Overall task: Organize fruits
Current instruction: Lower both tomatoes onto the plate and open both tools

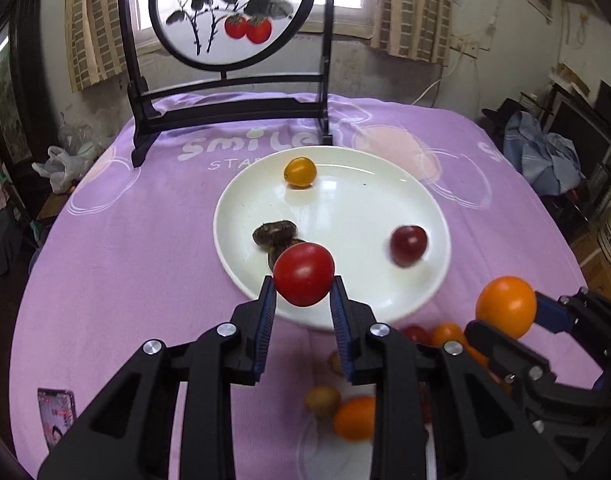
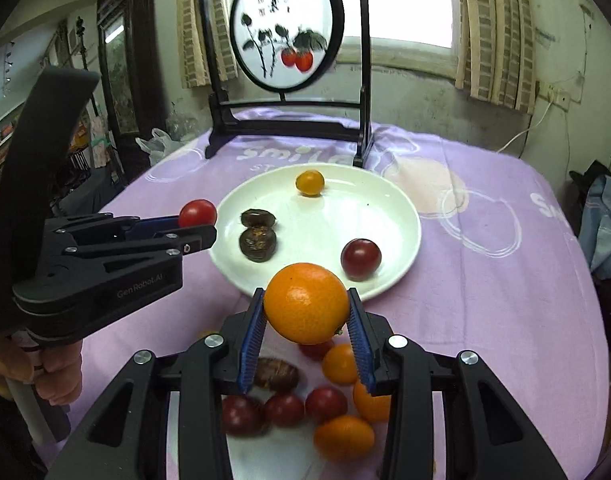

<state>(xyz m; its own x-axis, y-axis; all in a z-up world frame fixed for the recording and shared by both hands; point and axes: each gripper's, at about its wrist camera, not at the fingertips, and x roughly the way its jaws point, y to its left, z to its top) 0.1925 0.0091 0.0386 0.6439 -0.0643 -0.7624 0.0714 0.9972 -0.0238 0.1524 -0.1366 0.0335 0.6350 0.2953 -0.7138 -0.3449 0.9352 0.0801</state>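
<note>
- A red tomato (image 1: pixel 303 274) is clamped between the jaws of the left gripper (image 1: pixel 301 300), closed down tight on it, pads pressed on both flanks.
- An orange (image 2: pixel 306 303) is held the same way by the right gripper (image 2: pixel 307 320); jaws are set wider, only because the fruit is bigger.
- Both fruits are carried clear of the desk (image 1: pixel 145 240), above the purple cloth, not touching anything else.
- The white plate (image 1: pixel 345 304) lies straight ahead of and below both grippers; its near rim is just beyond the fingertips in each wrist view.
- On the plate: a yellow tomato (image 1: pixel 300 172) at the far side, a dark red tomato (image 1: pixel 408 244) to the right, two dark brown fruits (image 2: pixel 257 236) to the left of centre.
- Key relation: the left gripper is seen at the plate's left rim, the right gripper at the near rim. Judged about equally near; the left one perhaps slightly further in.
- The remaining loose fruit (image 2: pixel 325 404) is piled below and behind the jaws, near side of the plate.
- Neither held fruit has a marked long axis, so release angle is judged not to matter; free space is seen at the plate's centre.
</note>
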